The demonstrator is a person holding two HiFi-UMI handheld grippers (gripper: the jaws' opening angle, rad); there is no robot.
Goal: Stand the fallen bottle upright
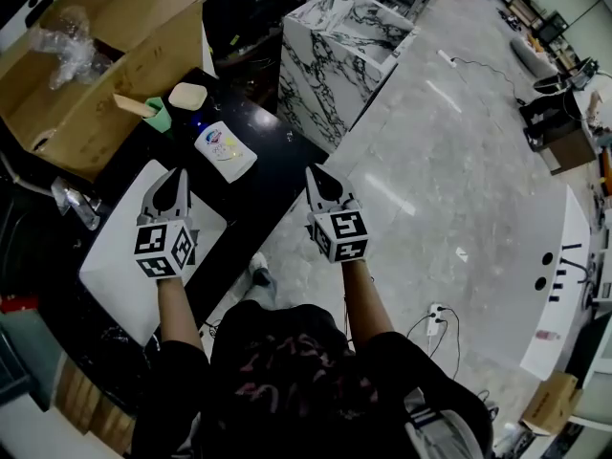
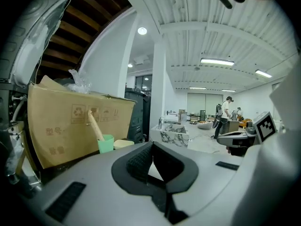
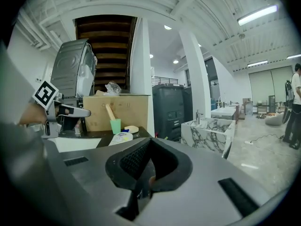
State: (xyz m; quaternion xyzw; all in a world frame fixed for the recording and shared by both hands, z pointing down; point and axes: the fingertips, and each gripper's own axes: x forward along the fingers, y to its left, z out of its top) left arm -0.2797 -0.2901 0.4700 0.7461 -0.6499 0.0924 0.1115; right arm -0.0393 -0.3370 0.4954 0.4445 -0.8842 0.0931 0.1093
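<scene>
The fallen bottle (image 1: 223, 150), white with a coloured label and a blue cap, lies on its side on the black table (image 1: 273, 161); the right gripper view shows the bottle (image 3: 121, 137) far ahead to the left. My left gripper (image 1: 177, 175) hovers over the white board, a short way short of the bottle, jaws shut and empty (image 2: 151, 145). To the right, my right gripper (image 1: 314, 172) is off the table's edge above the floor, also shut with nothing in it (image 3: 149, 141). The left gripper's own body hides the bottle in its view.
A green cup (image 1: 158, 115) with a wooden stick and a beige pad (image 1: 187, 95) stand just behind the bottle. A big cardboard box (image 1: 86, 60) fills the far left. A white board (image 1: 120, 266) lies on the near table. A marble sink unit (image 1: 344, 36) stands beyond.
</scene>
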